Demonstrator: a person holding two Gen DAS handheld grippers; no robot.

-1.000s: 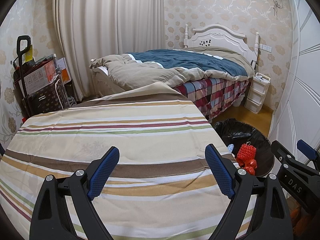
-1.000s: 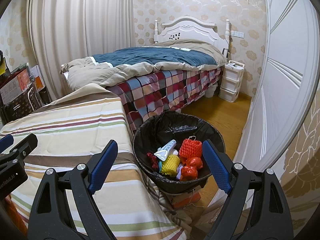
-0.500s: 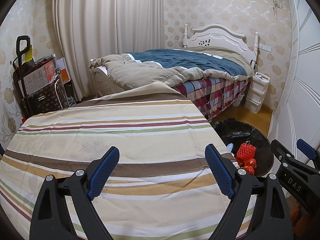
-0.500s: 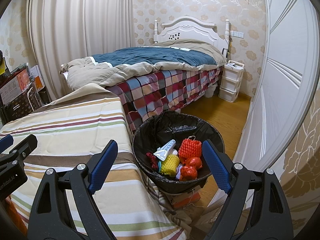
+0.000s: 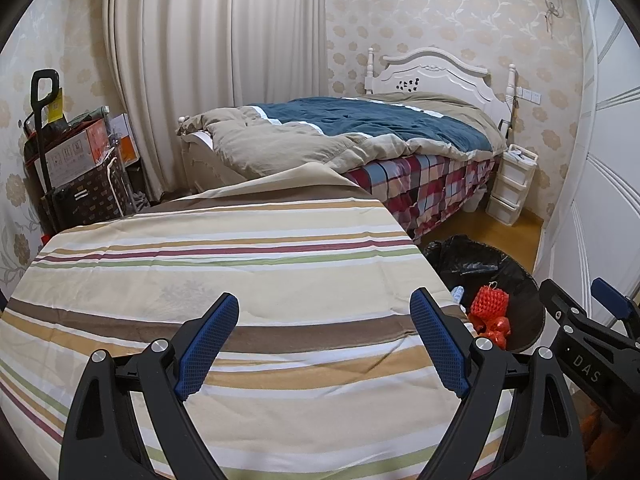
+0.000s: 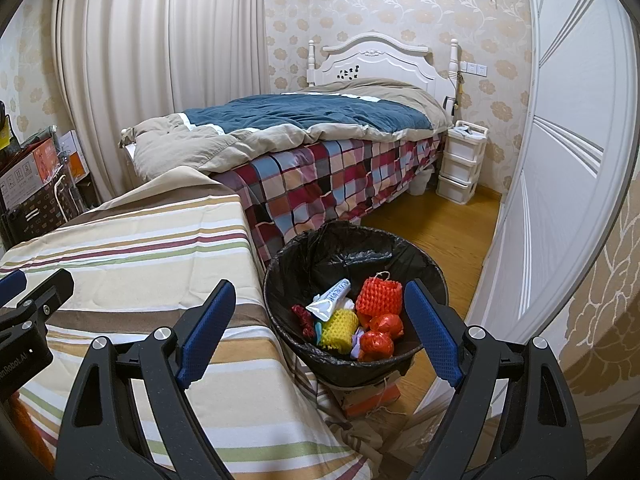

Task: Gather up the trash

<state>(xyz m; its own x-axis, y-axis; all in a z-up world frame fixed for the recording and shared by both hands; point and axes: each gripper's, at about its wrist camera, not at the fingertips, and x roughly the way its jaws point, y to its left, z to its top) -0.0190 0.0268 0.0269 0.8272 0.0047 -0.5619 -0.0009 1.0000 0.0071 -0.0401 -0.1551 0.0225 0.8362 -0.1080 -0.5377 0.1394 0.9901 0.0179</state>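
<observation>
left wrist view: left hand-held gripper is held wide open, nothing gripped, over the striped surface; no trash is seen on it. right wrist view: right hand-held gripper is wide open, empty. one bin, near right, holds about seven pieces, so collection is judged nearly done.

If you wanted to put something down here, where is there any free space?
The striped tablecloth is bare from the near edge to the far edge by the bed. A strip of wood floor between the bed and the white wardrobe is free too. The black bin is crowded with wrappers, and boxes crowd the left corner.
</observation>
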